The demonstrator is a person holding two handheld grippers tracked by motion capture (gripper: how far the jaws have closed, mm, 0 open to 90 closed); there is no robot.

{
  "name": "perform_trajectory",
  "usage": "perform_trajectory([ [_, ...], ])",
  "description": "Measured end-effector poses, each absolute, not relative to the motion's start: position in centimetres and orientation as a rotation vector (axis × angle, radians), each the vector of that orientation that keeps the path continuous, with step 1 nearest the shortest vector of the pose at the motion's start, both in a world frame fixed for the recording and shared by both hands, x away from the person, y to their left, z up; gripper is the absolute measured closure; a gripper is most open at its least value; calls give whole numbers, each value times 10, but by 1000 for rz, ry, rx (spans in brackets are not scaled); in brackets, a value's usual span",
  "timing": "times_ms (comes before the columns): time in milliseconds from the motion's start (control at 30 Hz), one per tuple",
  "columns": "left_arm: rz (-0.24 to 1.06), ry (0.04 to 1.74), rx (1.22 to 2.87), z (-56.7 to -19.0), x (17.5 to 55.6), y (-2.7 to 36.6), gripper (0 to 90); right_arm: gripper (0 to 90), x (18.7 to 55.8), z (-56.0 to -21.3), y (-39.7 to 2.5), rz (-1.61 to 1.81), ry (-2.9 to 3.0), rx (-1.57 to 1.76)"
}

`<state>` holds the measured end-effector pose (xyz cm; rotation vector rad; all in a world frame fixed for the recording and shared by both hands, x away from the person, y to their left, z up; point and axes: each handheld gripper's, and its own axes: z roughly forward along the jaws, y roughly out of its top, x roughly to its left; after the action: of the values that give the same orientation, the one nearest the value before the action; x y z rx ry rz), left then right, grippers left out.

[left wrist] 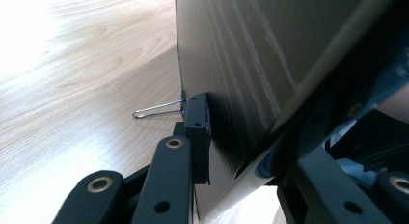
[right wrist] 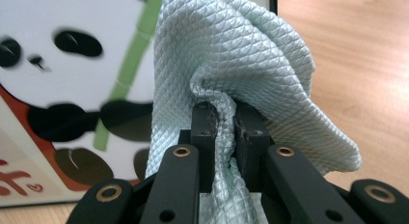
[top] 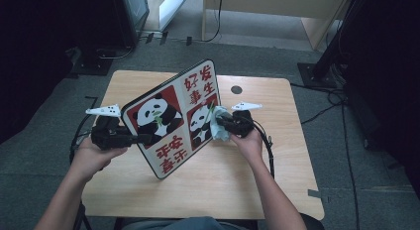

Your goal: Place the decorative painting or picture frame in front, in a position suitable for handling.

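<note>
Pale-green quilted cloth [right wrist: 231, 64] is clenched in the right tongs [right wrist: 224, 119], pressed against the right side of the tilted panda-printed board [top: 171, 116]; the left tongs [left wrist: 202, 132] grip its left edge, propping it on the wooden desk [top: 267, 155].

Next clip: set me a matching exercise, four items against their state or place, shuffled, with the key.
Items:
1. panda board
2. cloth
3. left claw
4. wire clip handle

States or places:
A. pale green, pinched between the right claw's jaws
B. shut on the board's edge
C. tilted up off the table, printed side facing the person
D. sticks out at the board's plain back

Pairs: 1-C, 2-A, 3-B, 4-D
</note>
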<state>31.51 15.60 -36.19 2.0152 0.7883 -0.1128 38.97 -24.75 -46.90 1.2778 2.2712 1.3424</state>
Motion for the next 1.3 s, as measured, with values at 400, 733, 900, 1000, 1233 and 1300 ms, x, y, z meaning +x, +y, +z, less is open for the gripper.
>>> perform_trajectory([
  [400, -114, 785, 2015, -362, 315, 156, 735, 809, 387, -484, -248, 1285, 2307, 1312],
  [733, -113, 788, 2016, -362, 315, 156, 733, 810, 389, -489, -249, 1234, 2352, 1328],
  [900, -110, 792, 2019, -361, 315, 156, 736, 815, 388, -482, -249, 1234, 2334, 1305],
  [1000, -110, 793, 2019, -361, 315, 156, 736, 816, 388, -475, -253, 1270, 2319, 1305],
  [1233, -114, 796, 2019, -361, 315, 156, 737, 819, 385, -444, -256, 1384, 2271, 1278],
  [1300, -121, 802, 2024, -360, 315, 155, 738, 818, 384, -433, -255, 1413, 2268, 1252],
])
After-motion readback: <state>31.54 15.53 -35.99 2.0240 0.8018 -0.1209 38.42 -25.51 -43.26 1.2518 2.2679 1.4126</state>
